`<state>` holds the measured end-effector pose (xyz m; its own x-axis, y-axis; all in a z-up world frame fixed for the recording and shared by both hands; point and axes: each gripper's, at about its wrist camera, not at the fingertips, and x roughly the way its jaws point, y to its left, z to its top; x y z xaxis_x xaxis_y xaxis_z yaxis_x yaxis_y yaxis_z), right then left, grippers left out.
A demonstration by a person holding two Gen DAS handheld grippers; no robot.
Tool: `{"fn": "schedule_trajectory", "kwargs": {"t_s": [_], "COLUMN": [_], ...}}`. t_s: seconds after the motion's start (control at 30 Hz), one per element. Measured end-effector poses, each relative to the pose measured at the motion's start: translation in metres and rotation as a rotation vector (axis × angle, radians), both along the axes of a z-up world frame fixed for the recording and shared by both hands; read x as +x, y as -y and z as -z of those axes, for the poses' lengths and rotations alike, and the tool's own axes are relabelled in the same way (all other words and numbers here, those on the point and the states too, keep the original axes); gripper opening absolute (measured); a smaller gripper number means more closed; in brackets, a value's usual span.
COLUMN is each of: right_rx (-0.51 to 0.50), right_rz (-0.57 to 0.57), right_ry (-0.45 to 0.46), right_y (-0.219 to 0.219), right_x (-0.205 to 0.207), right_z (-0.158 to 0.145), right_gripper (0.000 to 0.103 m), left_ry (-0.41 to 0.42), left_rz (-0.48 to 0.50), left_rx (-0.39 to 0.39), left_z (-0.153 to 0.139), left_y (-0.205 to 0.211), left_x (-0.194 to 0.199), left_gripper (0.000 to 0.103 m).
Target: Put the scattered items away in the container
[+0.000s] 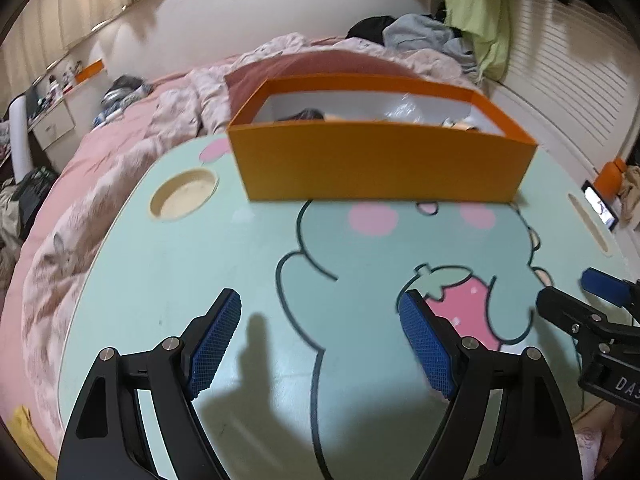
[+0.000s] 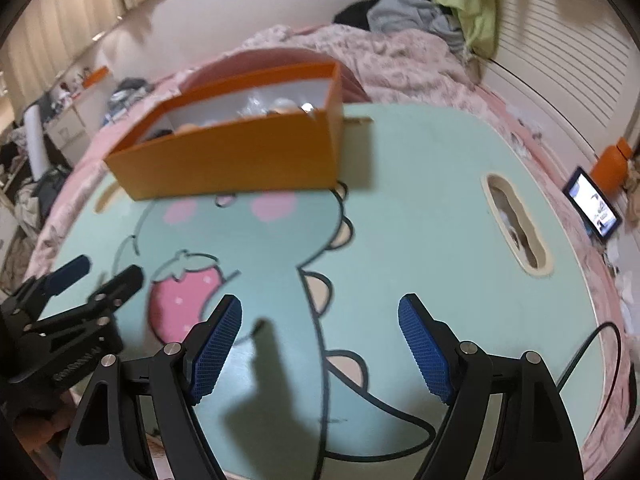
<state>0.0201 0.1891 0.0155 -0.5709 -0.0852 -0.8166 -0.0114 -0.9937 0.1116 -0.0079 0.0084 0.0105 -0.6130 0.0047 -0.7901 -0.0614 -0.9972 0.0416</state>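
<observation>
My left hand-held gripper (image 1: 320, 344) and right hand-held gripper (image 2: 320, 344) both angle down over the bench (image 1: 200, 280), jaws spread and empty, side by side, while the orange container (image 1: 380, 168) sits at the bench's far edge, items inside.

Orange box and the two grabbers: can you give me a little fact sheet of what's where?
container: orange box, open top, at far side of lap table
contents: a few items inside, too blurred to name
tabletop: none of the items left on it
left gripper: jaws open, nothing between
right gripper: jaws open, nothing between
</observation>
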Motion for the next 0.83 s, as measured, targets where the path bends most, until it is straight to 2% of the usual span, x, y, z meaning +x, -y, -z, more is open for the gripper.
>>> {"fn": "schedule_trajectory", "kwargs": {"t_s": [0.13, 0.17, 0.2, 0.23, 0.83], "right_rx": [0.059, 0.091, 0.106, 0.111, 0.113], "right_rz": [-0.008, -0.018, -0.031, -0.039, -0.04], "right_ry": [0.019, 0.031, 0.034, 0.035, 0.035], "right_y": [0.006, 0.009, 0.012, 0.014, 0.011], "right_x": [0.001, 0.0, -0.001, -0.001, -0.002], "right_z": [0.006, 0.008, 0.01, 0.01, 0.012], "right_gripper": [0.103, 0.103, 0.103, 0.103, 0.103], "left_ry": [0.006, 0.003, 0.004, 0.011, 0.012], "left_rz": [-0.026, -0.029, -0.035, -0.041, -0.033], "left_rx": [0.021, 0.031, 0.046, 0.056, 0.062], "left_z": [0.007, 0.007, 0.009, 0.012, 0.014], "left_y": [0.005, 0.007, 0.009, 0.012, 0.013], "left_x": [0.003, 0.003, 0.003, 0.002, 0.001], "left_gripper": [0.083, 0.084, 0.091, 0.103, 0.103]}}
